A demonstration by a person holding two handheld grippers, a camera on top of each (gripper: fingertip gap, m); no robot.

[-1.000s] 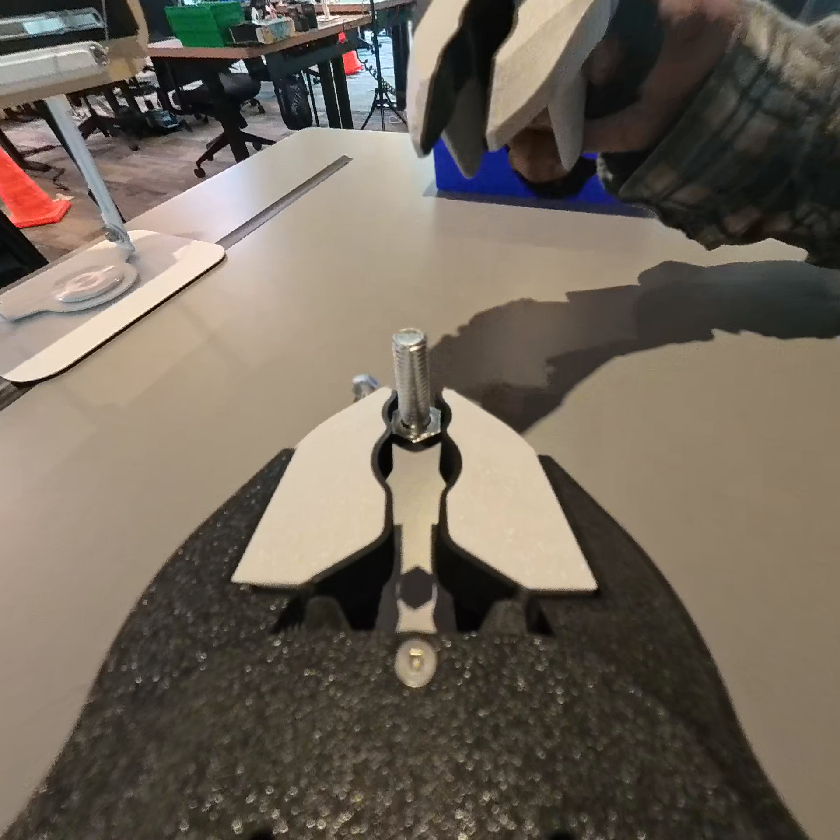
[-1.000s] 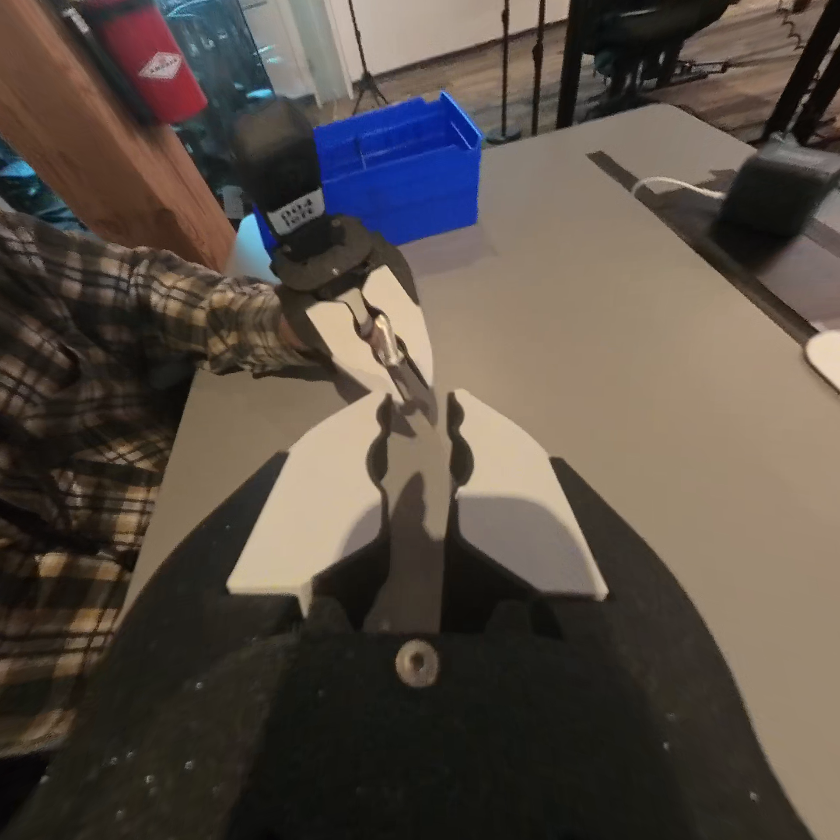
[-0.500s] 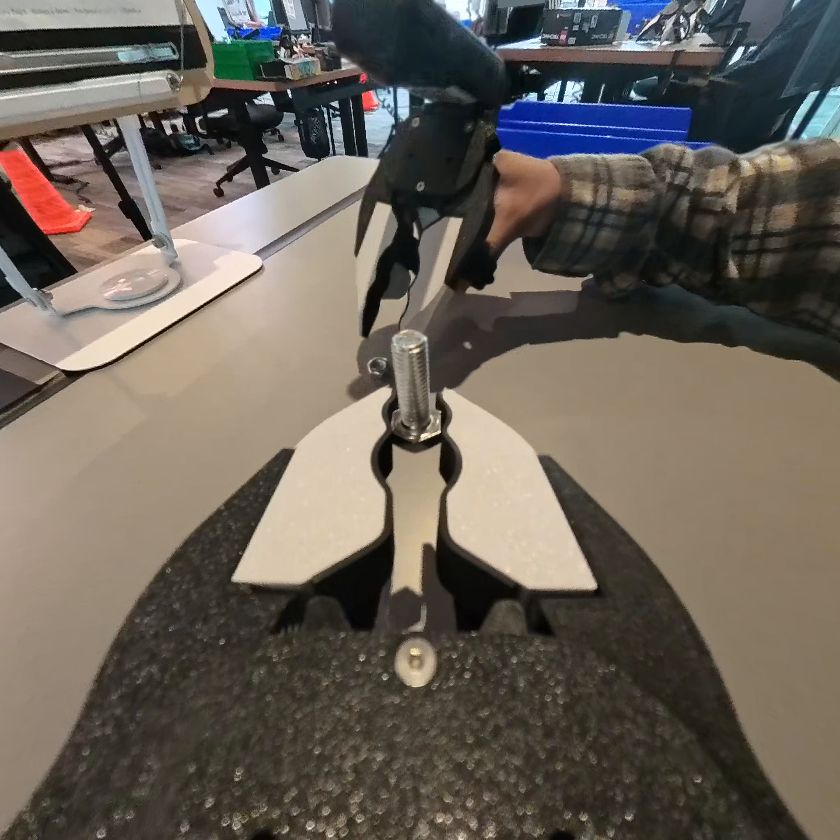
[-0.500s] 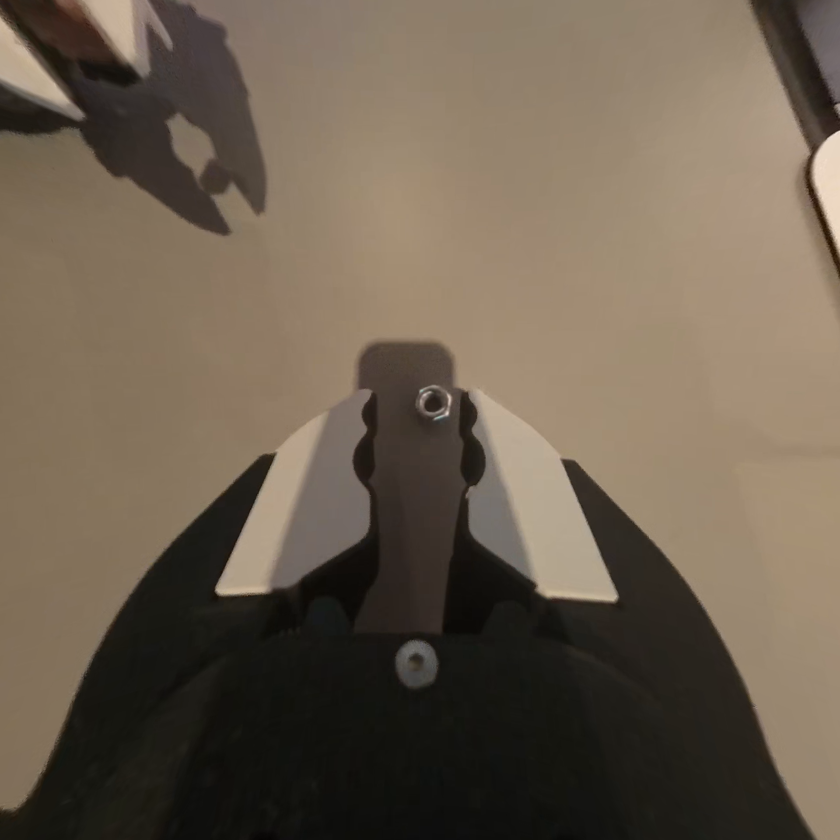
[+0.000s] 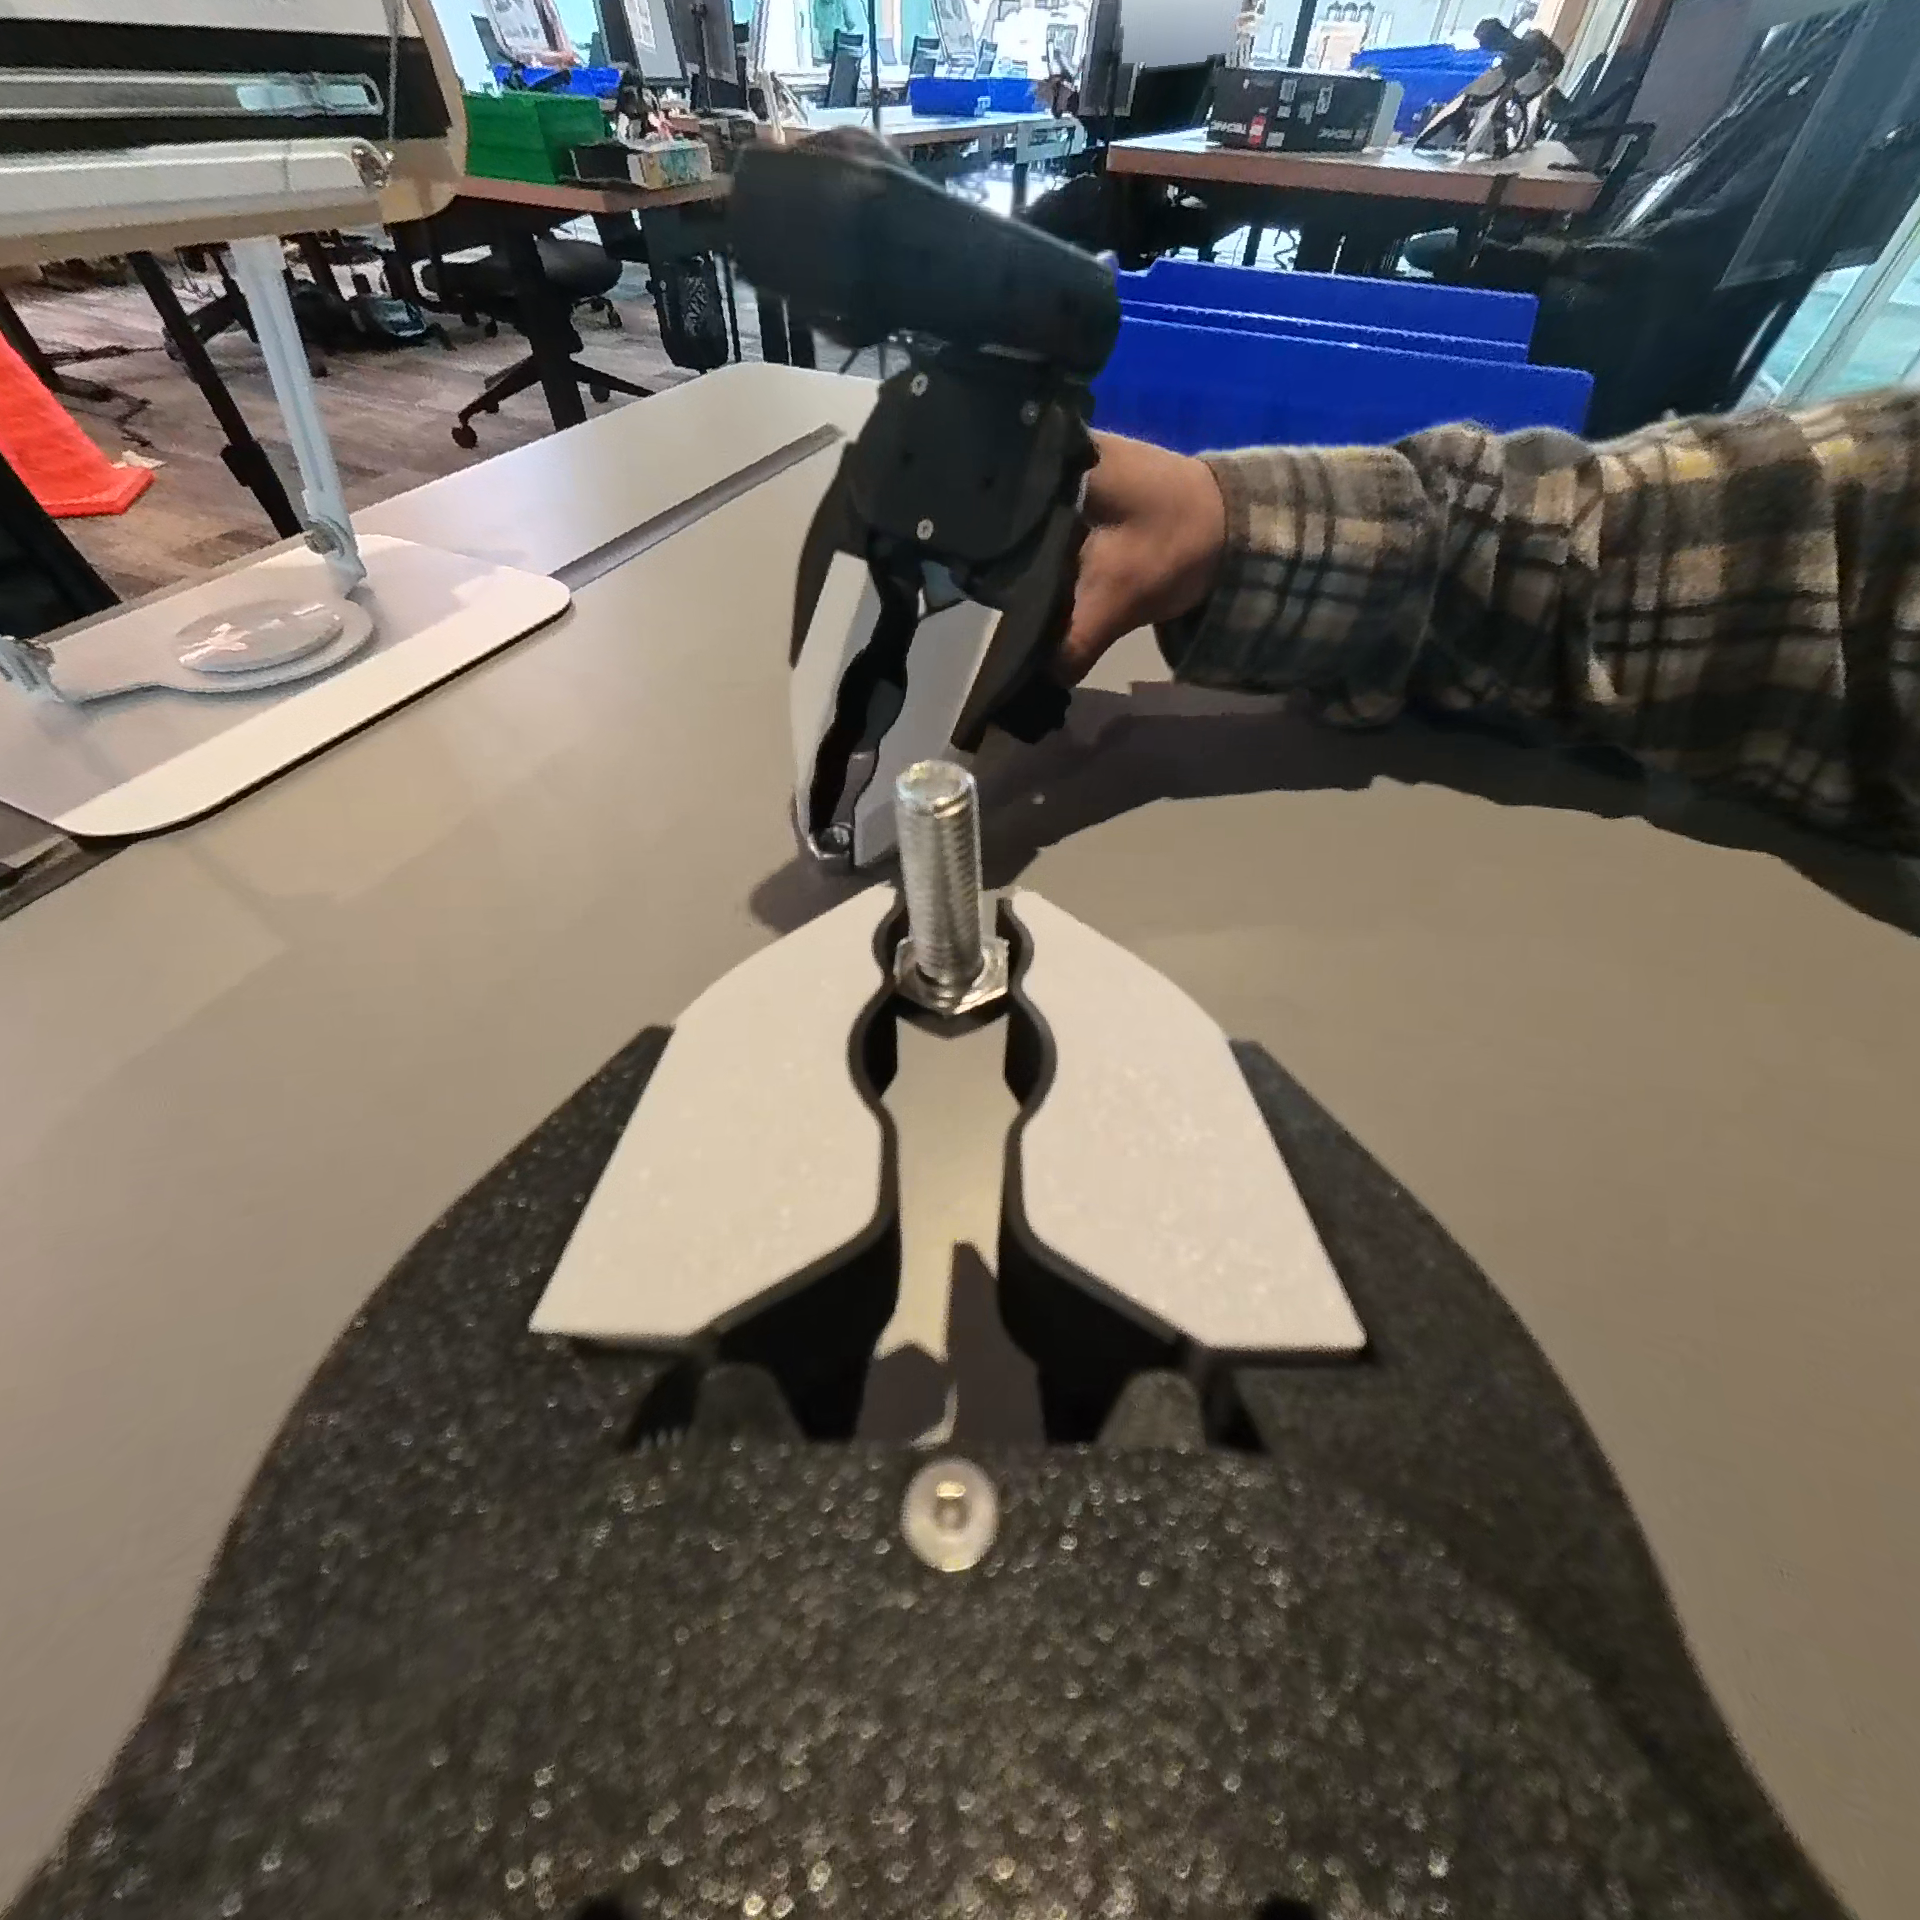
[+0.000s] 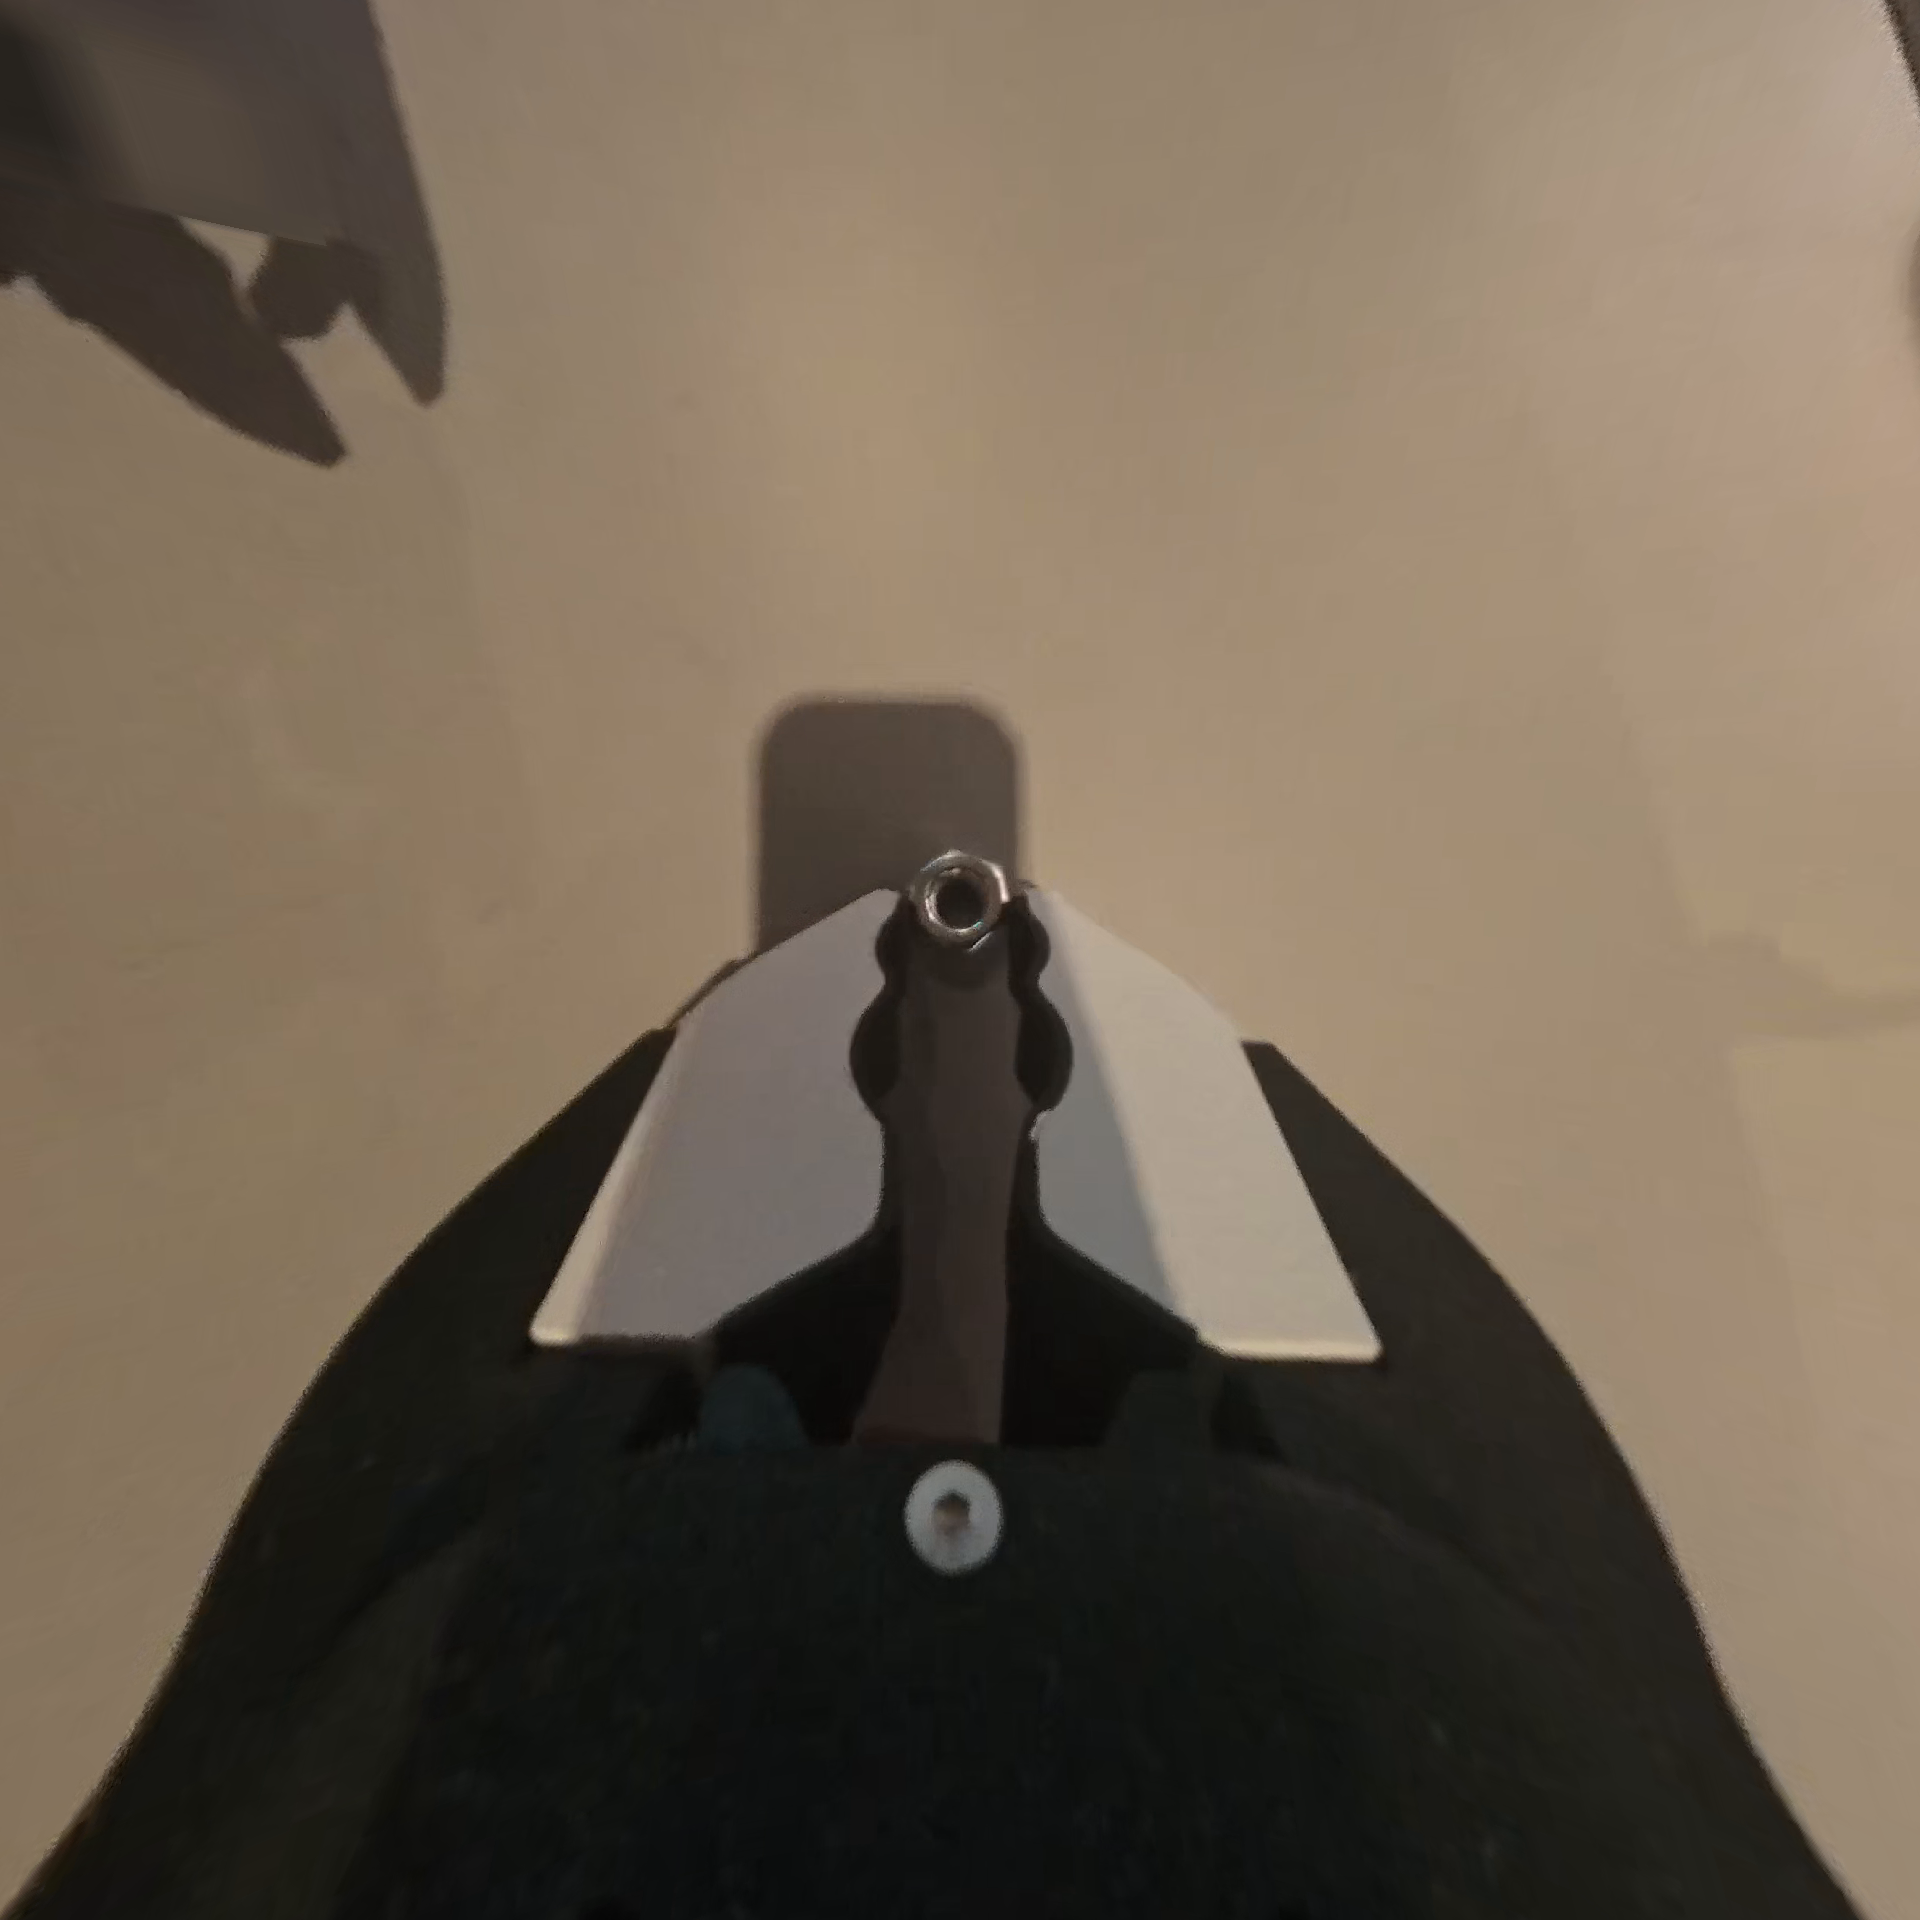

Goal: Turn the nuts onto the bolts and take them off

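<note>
My left gripper is shut on the hex head of a steel bolt and holds it with the threaded shank upright just above the grey table. Behind the bolt, my right gripper points straight down with its tips on the table. In the right wrist view a small steel nut lies flat on the table between the tips of the right gripper, whose jaws are closed in against its sides. The nut's hole faces up.
A person's hand and plaid sleeve reach in from the right. A blue bin stands at the table's far edge. A white stand base sits at the left. The left gripper's shadow falls on the table. The gap from one gripper's tips to the other's is roughly 15 centimeters.
The right gripper came down from above the bolt to the table, tipped to point straight down over the nut, and its jaws narrowed onto it. The left gripper kept the bolt still.
</note>
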